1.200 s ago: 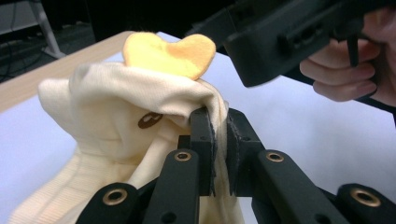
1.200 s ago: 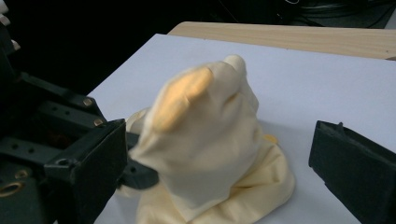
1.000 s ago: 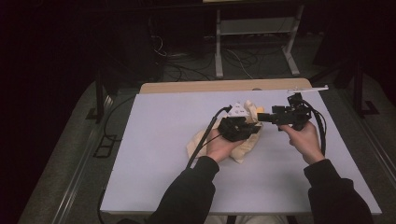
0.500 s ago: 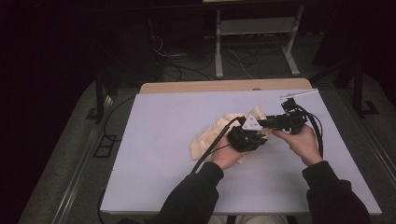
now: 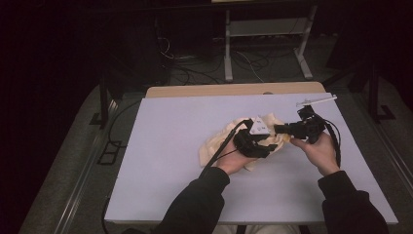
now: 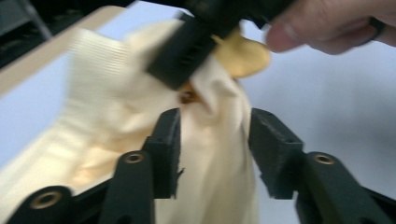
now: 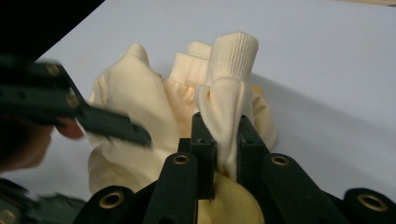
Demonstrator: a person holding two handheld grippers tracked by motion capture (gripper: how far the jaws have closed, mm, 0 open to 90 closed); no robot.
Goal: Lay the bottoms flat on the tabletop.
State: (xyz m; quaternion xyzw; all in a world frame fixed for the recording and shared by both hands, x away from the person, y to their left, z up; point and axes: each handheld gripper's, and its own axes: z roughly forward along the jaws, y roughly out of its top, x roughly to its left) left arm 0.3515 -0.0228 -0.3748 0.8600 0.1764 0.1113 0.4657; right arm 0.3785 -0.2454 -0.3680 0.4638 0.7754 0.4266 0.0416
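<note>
A cream garment (image 5: 218, 144) with ribbed cuffs lies bunched on the pale table (image 5: 160, 185). My right gripper (image 7: 224, 140) is shut on an upright fold of it, just below a ribbed cuff (image 7: 233, 51); its jaws have just been closing. In the high view the right gripper (image 5: 281, 129) points left at the bunch. My left gripper (image 6: 217, 149) has just been opening: its jaws stand apart with a hanging strip of the garment (image 6: 210, 177) between them, the right pad clear of the cloth. From above, the left gripper (image 5: 271, 145) sits over the garment, close to the right one.
A thin white stick (image 5: 316, 101) lies at the table's back right corner. A wooden edge (image 5: 234, 90) borders the table's far side. Behind it are cables and a metal stand (image 5: 265, 29) on the dark floor. Bare table surface extends left and in front of the garment.
The two grippers have drawn together over the garment. The right gripper has come down and left onto the cloth. The cloth bunch has shifted a little to the right.
</note>
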